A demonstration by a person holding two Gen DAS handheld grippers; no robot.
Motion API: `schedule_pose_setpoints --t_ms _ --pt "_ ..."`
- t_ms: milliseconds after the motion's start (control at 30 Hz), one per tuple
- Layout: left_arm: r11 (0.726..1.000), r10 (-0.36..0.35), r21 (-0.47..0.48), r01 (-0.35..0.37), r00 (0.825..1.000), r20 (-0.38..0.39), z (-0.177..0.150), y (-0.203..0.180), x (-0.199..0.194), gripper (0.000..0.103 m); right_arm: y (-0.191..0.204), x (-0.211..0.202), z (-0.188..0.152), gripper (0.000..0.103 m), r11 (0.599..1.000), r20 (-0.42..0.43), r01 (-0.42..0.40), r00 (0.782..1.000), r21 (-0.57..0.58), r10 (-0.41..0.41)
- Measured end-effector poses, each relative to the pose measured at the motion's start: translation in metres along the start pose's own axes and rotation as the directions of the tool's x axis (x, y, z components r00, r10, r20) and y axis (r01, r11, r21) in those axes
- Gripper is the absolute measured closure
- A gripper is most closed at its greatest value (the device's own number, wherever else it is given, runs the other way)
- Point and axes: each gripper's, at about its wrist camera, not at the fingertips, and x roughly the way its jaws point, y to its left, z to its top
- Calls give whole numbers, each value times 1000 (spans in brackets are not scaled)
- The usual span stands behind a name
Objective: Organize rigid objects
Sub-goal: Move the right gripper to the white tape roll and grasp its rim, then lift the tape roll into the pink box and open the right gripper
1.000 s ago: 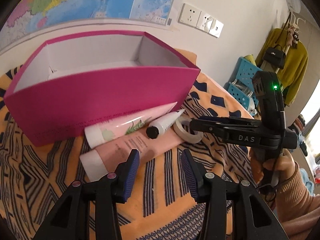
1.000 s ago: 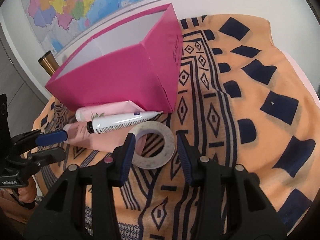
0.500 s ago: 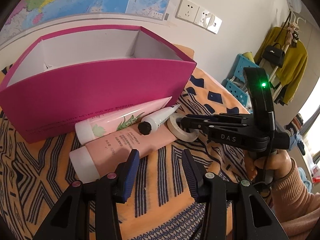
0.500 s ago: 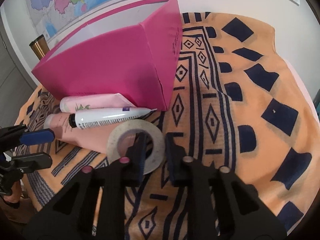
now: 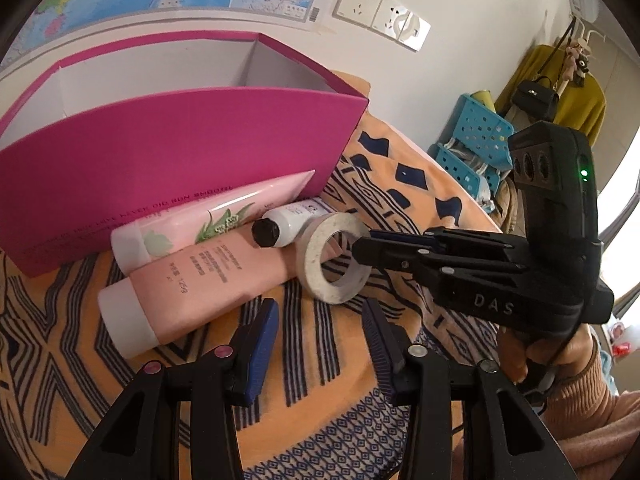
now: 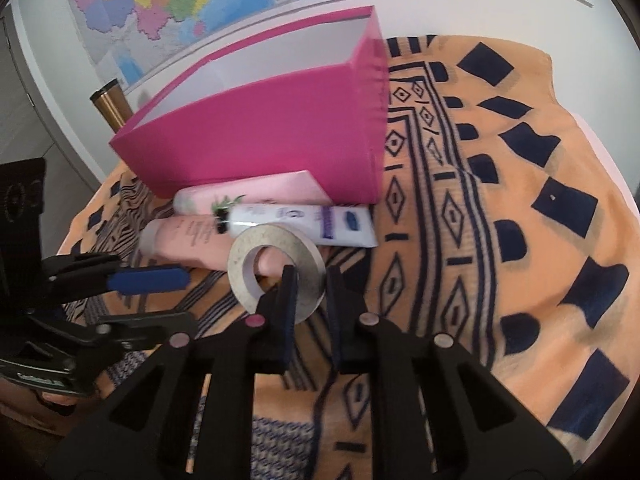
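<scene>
Orange cloth (image 6: pixel 500 240) lies bare right of the pink box (image 6: pixel 260 140).

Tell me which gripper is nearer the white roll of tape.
Right. The right gripper is clamped on the white roll of tape, holding its rim tilted up. The left gripper sits open just short of it, not touching.

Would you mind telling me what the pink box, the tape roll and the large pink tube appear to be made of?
Pink box: likely cardboard, matte magenta outside, plain white inside, thin folded walls. Tape roll: seemingly paper tape, dull off-white with a fibrous-looking face; the right gripper is shut on its rim. Large pink tube: probably soft plastic, satin sheen, printed text, white cap.
</scene>
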Motion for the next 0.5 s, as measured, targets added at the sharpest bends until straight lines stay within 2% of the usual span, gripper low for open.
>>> schedule_pose_setpoints --t_ms 300,400,500 --pt "1000 3 -28 -3 1000 -8 -3 7 6 69 14 3 -4 87 999 -8 -47 999 -7 47" --pt "999 -14 -48 13 1000 -12 -3 11 8 74 16 3 -4 87 998 -8 -59 998 -7 59" --pt "998 -18 -55 18 1000 -5 -3 13 6 75 18 3 -4 87 998 -5 -61 998 -10 61"
